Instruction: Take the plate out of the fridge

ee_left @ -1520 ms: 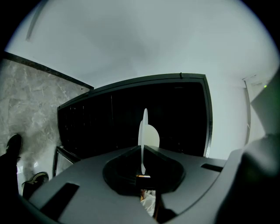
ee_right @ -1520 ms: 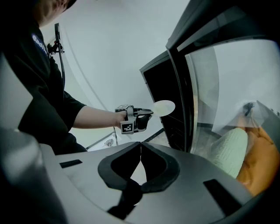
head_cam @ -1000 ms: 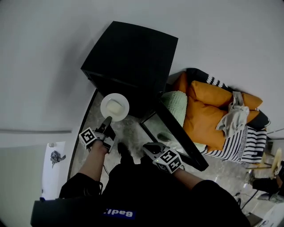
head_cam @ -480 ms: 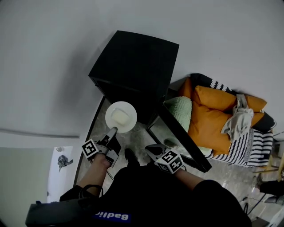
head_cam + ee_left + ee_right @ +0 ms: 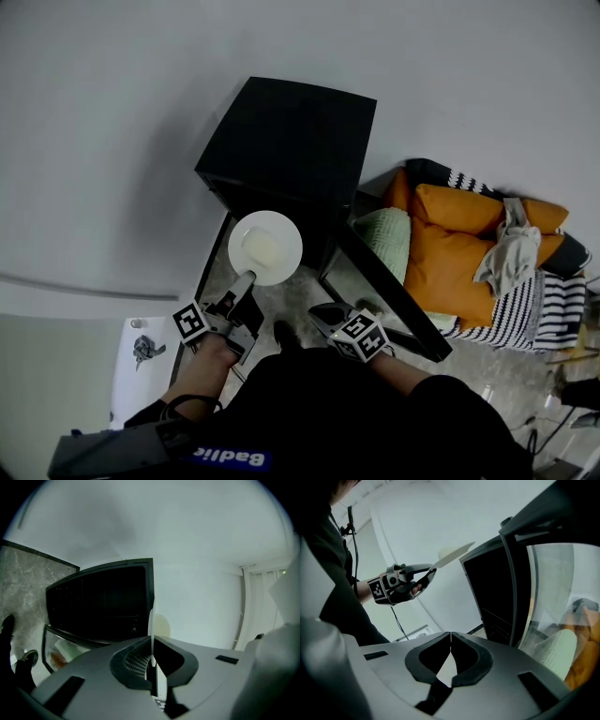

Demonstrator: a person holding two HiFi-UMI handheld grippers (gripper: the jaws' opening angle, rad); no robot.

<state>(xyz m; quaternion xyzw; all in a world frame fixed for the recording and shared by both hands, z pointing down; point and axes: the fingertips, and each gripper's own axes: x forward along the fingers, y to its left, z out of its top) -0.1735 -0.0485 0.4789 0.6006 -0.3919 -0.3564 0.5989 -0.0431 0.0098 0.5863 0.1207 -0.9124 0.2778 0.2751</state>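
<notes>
A white plate (image 5: 265,247) with a pale slab of food on it hangs in front of the black mini fridge (image 5: 291,141). My left gripper (image 5: 247,278) is shut on the plate's near rim. In the left gripper view the plate (image 5: 151,620) shows edge-on between the closed jaws, with the fridge's dark inside (image 5: 98,602) behind. The fridge door (image 5: 384,291) stands open to the right. My right gripper (image 5: 317,311) is shut and empty beside the door. The right gripper view shows the left gripper (image 5: 430,572) holding the plate (image 5: 454,553) out level.
Orange cushions (image 5: 450,244), a green pillow (image 5: 380,234) and a striped blanket (image 5: 553,309) lie right of the fridge. A white sheet with a small dark object (image 5: 141,352) lies on the floor at the left. My shoe (image 5: 281,333) stands on the marbled floor.
The plate in my left gripper has risen toward the head camera and looks larger, still in front of the fridge. The right gripper has hardly moved.
</notes>
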